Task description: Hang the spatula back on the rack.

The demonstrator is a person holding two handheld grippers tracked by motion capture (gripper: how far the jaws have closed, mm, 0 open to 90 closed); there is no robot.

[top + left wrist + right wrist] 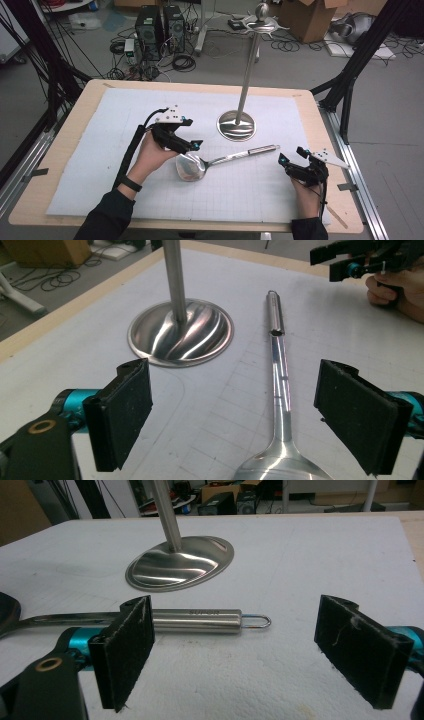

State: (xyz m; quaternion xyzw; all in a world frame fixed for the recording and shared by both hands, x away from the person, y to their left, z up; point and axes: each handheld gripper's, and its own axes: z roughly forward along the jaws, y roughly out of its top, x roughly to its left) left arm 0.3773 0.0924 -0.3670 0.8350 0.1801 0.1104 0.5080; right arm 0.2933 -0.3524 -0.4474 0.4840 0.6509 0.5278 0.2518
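ladle point(220, 161): lies mid-counter, long axis running from bowl at left toward right edge, hanging loop at its right end | left gripper point(186, 145): fingers wide open, empty, just over bowl, nearer | right gripper point(291, 166): fingers wide open, empty, just beyond handle tip | stand point(237, 124): just behind handle

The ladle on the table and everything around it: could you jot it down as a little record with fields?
ladle: lies flat on the white mat, bowl toward the person, handle pointing to the right tongs
handle end: wire loop, beside the stand
stand: upright steel pole on a round base, nothing hanging on it
left tongs: open, just above the ladle bowl, not gripping
right tongs: open, short of the handle end
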